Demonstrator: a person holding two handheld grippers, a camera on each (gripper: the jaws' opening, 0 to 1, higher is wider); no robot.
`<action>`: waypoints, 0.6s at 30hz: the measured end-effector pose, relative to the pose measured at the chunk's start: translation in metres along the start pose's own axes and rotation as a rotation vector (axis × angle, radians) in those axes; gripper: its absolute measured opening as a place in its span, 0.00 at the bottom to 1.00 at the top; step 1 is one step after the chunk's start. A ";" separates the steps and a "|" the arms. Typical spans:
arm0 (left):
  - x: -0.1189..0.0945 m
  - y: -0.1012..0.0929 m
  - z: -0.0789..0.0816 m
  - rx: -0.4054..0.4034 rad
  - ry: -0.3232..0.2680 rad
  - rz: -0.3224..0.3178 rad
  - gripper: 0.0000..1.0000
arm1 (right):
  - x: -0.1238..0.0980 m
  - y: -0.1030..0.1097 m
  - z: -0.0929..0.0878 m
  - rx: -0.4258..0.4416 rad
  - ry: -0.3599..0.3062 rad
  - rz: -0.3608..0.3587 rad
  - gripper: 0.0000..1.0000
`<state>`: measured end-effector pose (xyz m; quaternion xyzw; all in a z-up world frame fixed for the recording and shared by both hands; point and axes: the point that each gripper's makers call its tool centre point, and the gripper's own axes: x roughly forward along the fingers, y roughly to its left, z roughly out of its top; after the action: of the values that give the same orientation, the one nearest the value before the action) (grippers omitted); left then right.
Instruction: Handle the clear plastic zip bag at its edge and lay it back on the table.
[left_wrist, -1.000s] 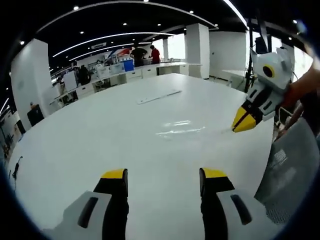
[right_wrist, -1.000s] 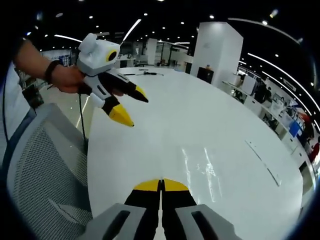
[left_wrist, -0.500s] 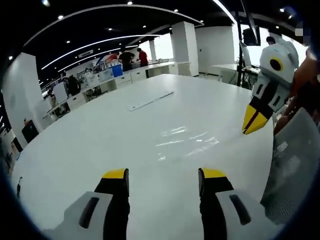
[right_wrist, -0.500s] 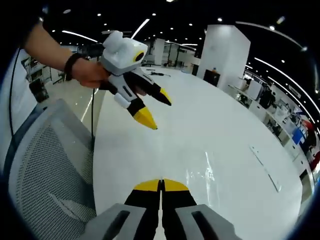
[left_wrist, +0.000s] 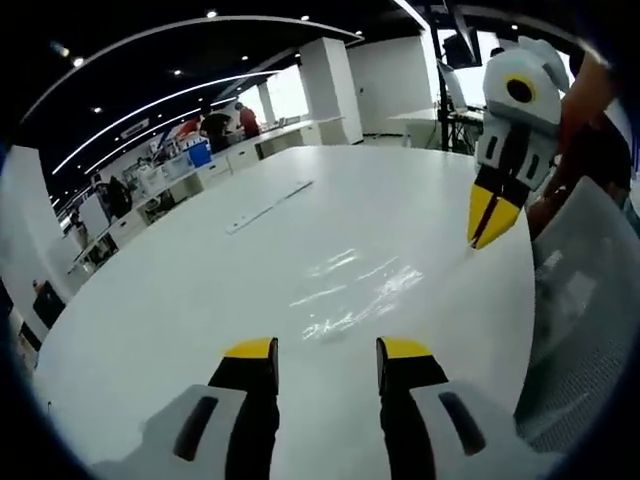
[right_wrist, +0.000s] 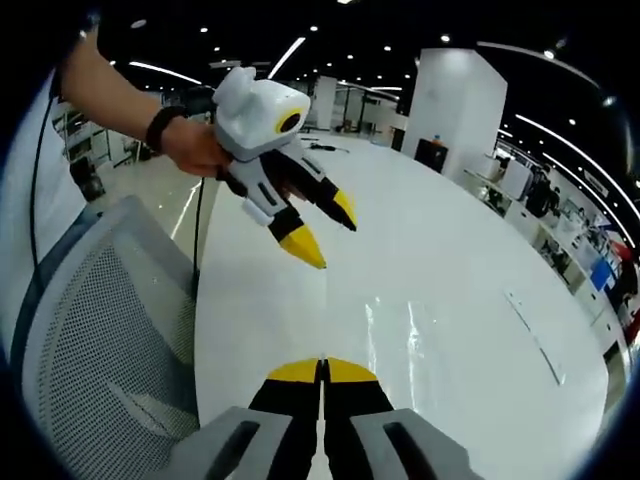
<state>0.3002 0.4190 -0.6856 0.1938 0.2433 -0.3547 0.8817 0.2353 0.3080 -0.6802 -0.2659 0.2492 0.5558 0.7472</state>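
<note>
The clear zip bag (left_wrist: 350, 290) is lying flat on the white table (left_wrist: 200, 270), hard to make out. The left gripper (left_wrist: 325, 350) is hovering spread before the bag; the right gripper (right_wrist: 322, 371), pressed together, is hanging at the bag's edge, contact unclear.

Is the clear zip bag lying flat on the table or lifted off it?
Flat, as far as shows: the zip bag lies spread on the white table, its glossy film catching light, with no raised edge visible.
</note>
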 end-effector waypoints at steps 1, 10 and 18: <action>0.000 -0.001 -0.001 0.002 0.002 -0.002 0.34 | 0.000 0.000 0.000 0.001 0.000 0.002 0.00; -0.005 -0.003 -0.004 0.003 0.021 -0.008 0.23 | 0.000 0.003 -0.003 0.010 0.002 0.004 0.00; -0.010 -0.010 -0.012 0.009 0.049 -0.018 0.14 | -0.002 -0.002 -0.002 0.029 -0.007 -0.014 0.00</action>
<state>0.2835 0.4241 -0.6916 0.2042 0.2652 -0.3589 0.8713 0.2370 0.3046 -0.6797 -0.2549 0.2526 0.5478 0.7557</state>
